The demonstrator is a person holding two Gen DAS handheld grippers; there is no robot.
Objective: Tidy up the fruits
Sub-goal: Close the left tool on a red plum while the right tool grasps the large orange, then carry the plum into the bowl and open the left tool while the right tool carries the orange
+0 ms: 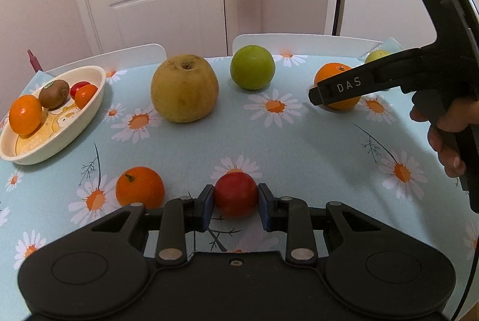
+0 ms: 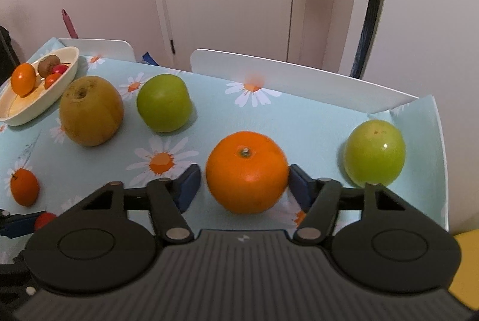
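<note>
Clamping a small red fruit point(image 1: 235, 194) between both blue pads, the left gripper point(image 1: 235, 202) sits low over the tablecloth point(image 1: 314, 147) — a small orange point(image 1: 139, 191) lies at its 9 o'clock. The right gripper point(image 2: 245, 181) is spread wide around a large orange point(image 2: 247, 172): the right pad touches the peel, the left pad stands just off it. The dish point(image 1: 57, 141) of fruit sits at 10 o'clock.

Table point(image 1: 314, 147) wearing a pale-blue daisy tablecloth point(image 2: 299, 123)

Sitting on it: a cream oval dish point(image 1: 98, 95) at left, a russet pear point(image 1: 184, 89), two green apples point(image 1: 252, 71) point(image 2: 374, 153), two oranges point(image 2: 247, 171) point(image 1: 140, 190), a red tomato point(image 1: 235, 193).
</note>
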